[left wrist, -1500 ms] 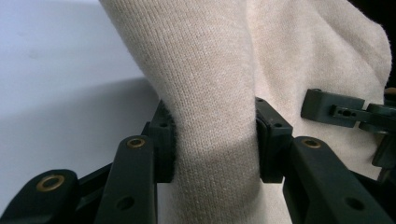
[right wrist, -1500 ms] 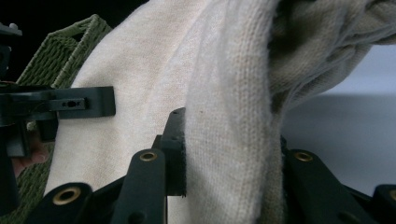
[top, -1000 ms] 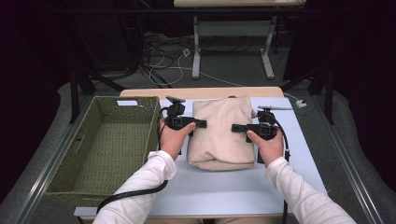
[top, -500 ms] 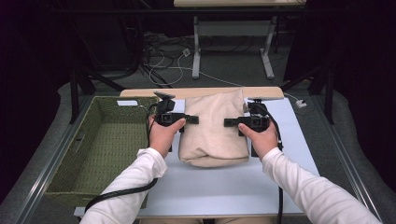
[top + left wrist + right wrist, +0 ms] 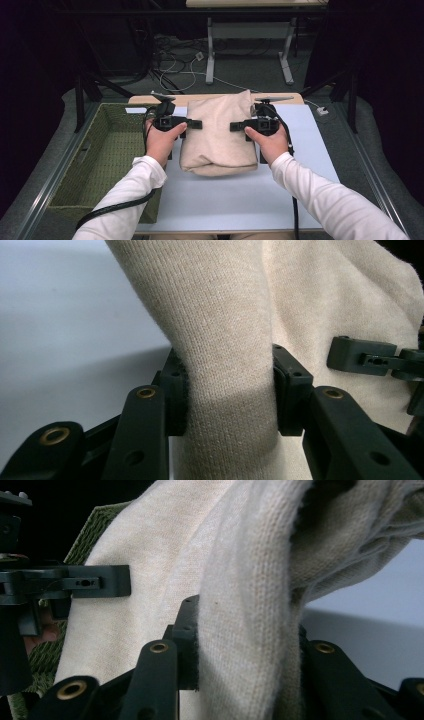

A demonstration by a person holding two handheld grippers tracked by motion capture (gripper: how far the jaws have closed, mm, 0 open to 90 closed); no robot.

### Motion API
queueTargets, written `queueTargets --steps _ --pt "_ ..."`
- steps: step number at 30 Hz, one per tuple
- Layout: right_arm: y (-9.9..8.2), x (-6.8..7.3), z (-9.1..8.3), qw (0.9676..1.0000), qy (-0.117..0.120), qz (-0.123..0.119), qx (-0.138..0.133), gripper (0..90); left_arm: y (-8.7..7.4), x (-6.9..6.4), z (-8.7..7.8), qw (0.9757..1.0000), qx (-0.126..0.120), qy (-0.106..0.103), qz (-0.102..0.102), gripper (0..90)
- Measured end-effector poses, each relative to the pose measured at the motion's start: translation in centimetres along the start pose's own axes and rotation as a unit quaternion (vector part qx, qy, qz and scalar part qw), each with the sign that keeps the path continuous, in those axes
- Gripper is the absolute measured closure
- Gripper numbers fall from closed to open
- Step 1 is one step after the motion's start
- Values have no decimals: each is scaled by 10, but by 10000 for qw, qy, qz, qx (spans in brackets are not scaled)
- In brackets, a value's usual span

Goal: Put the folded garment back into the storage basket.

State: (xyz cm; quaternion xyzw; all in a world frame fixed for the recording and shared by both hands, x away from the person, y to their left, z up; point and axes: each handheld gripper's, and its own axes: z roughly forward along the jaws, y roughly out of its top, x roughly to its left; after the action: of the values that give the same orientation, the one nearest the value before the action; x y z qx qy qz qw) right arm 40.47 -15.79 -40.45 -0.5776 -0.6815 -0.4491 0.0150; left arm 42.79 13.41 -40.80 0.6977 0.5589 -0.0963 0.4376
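A folded beige knitted cloth (image 5: pixel 217 132) hangs between my two grippers above the pale table (image 5: pixel 240 200). My left gripper (image 5: pixel 194 124) is shut on the cloth's left edge and my right gripper (image 5: pixel 236 126) on its right edge, with the jaws pointing toward each other. In the left gripper view the pads of my left gripper (image 5: pixel 230 392) pinch a thick fold of the cloth (image 5: pixel 225 330), and the right gripper's tip (image 5: pixel 362 356) shows behind. In the right gripper view my right gripper (image 5: pixel 245 642) clamps a bunched fold of the cloth (image 5: pixel 250 555), with the left gripper (image 5: pixel 95 582) farther off.
A green woven basket (image 5: pixel 100 160) stands along the table's left side, its rim close to the left forearm. A wooden board (image 5: pixel 175 98) lies at the table's far edge. Beyond are cables on the floor (image 5: pixel 175 65) and another table's legs (image 5: pixel 210 55).
Both hands have carried the cloth up and away from the person and a little to the left, toward the basket. Both grips have stayed shut.
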Motion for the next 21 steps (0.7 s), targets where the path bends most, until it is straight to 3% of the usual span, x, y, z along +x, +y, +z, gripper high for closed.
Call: queueTargets --steps 21 --pt "11 36 18 9998 164 -67 67 637 11 14 -40 9999 16 162 -41 591"
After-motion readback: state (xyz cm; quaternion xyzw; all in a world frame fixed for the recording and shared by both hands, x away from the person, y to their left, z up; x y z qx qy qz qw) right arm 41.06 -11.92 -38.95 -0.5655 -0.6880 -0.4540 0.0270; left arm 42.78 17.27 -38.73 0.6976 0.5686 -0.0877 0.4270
